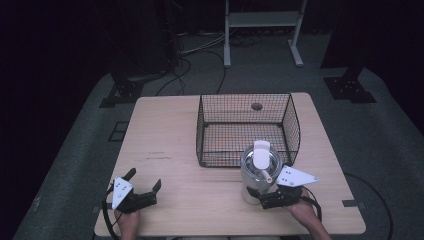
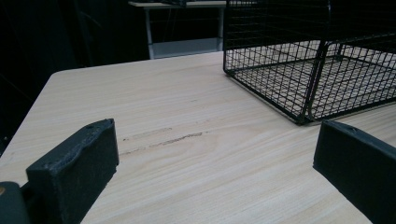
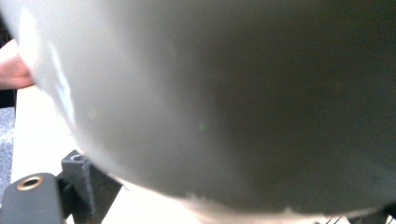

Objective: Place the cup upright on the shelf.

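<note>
Right gripper [image 1: 272, 196] clamped low on steel lidded canister [image 1: 256, 172]: rigid, smooth, slippery, likely top-heavy; grip mid-body. Wire basket [image 1: 247, 129] just beyond. Left gripper [image 1: 146, 186] open, empty.

Left gripper [image 1: 145, 183]: black body, two blocky matte-black jaws with rounded edges, a small screw hole near each jaw tip in the left gripper view. White three-cornered plate on top with small dark dots. Black cable loops just behind it. Right gripper [image 1: 264, 199]: same black build, white three-cornered plate with dark dots, black cable trailing behind. Brass-coloured threaded insert in dark grey housing beside its jaw. Bare forearms, no sleeves visible.
</note>
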### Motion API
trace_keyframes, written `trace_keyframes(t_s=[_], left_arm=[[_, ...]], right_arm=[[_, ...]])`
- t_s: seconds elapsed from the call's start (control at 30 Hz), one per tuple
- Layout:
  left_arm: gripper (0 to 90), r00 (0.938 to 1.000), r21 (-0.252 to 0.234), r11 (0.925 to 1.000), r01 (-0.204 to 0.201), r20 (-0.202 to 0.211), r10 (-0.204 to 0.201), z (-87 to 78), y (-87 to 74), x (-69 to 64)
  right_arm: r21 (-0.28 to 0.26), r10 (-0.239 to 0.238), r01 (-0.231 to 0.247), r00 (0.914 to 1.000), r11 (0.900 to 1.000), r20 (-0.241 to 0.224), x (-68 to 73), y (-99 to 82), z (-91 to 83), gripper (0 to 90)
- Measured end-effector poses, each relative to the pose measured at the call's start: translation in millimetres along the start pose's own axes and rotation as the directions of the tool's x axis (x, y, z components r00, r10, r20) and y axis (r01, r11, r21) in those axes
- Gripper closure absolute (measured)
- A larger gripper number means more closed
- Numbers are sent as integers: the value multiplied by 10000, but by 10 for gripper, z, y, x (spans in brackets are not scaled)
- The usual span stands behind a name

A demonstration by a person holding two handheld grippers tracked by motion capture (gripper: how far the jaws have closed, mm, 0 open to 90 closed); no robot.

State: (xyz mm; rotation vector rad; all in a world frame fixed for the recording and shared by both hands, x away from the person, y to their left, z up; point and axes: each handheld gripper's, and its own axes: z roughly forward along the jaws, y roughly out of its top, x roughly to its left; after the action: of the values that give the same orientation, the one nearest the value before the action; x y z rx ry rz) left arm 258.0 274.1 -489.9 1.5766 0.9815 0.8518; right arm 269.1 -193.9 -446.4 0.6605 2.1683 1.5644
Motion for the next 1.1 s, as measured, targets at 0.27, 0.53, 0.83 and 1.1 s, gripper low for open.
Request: trace_keyframes(t_s=[0.27,0.53,0.83,1.1], left_arm=[[0,10000,-17,10000,14,10,-14,0,0,3],[0,10000,-71,10000,45,6,-45,3,-1,3],[0,10000,-54,10000,50,24,-50,1,0,6],[0,10000,-74,10000,43,40,-42,0,0,10]], right_arm=[[-265,90,-97,9997,9996,-245,-76,224,-76,96],[-394,-7,-13,9987,9992,-501,-114,435,-99,96],[-538,-72,31,9971,9985,-758,-166,682,-88,95],[-537,-219,161,9939,9984,-1085,-195,925,-37,95]])
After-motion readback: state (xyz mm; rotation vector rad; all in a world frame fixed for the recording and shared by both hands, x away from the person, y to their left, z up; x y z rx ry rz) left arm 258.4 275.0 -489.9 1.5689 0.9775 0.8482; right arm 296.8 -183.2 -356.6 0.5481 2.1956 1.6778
